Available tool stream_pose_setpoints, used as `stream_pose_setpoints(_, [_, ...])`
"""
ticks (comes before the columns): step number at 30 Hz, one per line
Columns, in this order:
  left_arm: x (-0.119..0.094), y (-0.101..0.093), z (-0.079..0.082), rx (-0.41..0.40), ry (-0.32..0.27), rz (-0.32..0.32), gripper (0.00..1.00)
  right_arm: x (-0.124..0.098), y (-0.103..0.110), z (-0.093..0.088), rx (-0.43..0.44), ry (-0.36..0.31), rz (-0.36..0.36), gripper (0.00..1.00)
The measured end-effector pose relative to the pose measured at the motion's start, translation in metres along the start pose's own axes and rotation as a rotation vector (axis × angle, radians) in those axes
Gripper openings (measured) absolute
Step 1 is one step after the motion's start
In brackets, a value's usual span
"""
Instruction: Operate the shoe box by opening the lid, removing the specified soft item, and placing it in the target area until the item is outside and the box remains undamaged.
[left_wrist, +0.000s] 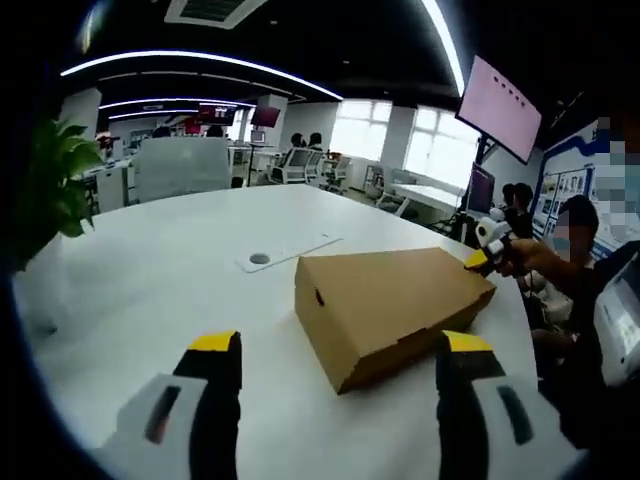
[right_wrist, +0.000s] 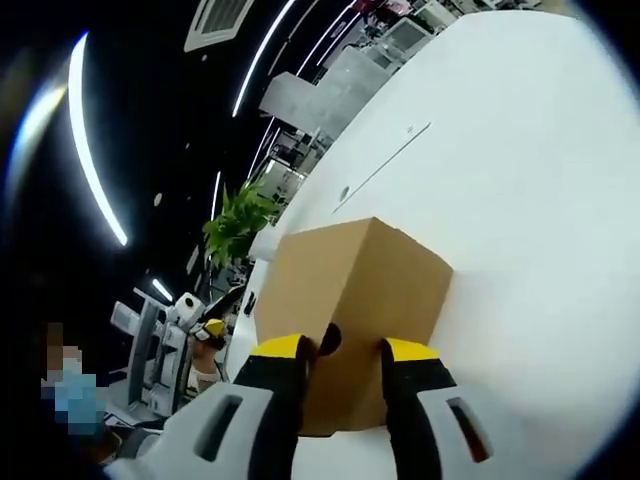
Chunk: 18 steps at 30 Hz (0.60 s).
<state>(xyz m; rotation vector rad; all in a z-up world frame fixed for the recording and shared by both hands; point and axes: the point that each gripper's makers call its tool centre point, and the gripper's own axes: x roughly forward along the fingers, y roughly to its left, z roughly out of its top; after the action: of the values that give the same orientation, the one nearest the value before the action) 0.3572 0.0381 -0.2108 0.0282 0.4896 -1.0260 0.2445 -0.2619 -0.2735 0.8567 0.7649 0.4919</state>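
Cardboard shoe box (left_wrist: 390, 305) lid closed, contents hidden; left tongs (left_wrist: 340, 350) released; right tongs (right_wrist: 340, 350) spread at box end.

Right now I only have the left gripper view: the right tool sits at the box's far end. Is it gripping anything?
Observer: No. The right tool is open, jaws either side of a dark hole in that end of the box.
Operator: Has that end opened?
Observer: No, it looks shut, with no gap showing.
Operator: Are the jaws touching the cardboard?
Observer: They overlap the end face; contact can't be confirmed.
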Motion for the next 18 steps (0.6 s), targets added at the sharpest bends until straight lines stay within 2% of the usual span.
stream_pose_setpoints(2, [0.001, 0.000, 0.003, 0.019, 0.008, -0.012, 0.75, 0.000, 0.000, 0.001, -0.007, -0.001, -0.003, 0.30])
stream_pose_setpoints(8, [0.009, 0.006, 0.005, 0.001, 0.035, -0.053, 0.75, -0.001, -0.001, 0.001, -0.011, -0.003, -0.009, 0.30])
stream_pose_setpoints(10, [0.014, 0.000, 0.009, -0.064, 0.009, -0.111, 0.75, -0.001, 0.000, 0.000, -0.013, -0.005, -0.013, 0.30])
stream_pose_setpoints(12, [0.018, -0.002, 0.009, -0.135, 0.013, -0.145, 0.77, 0.000, 0.000, 0.000, -0.020, -0.008, -0.014, 0.30])
stream_pose_setpoints(18, [0.026, 0.001, 0.007, -0.129, 0.023, -0.145, 0.82, -0.001, -0.001, 0.001, -0.024, -0.001, -0.016, 0.30])
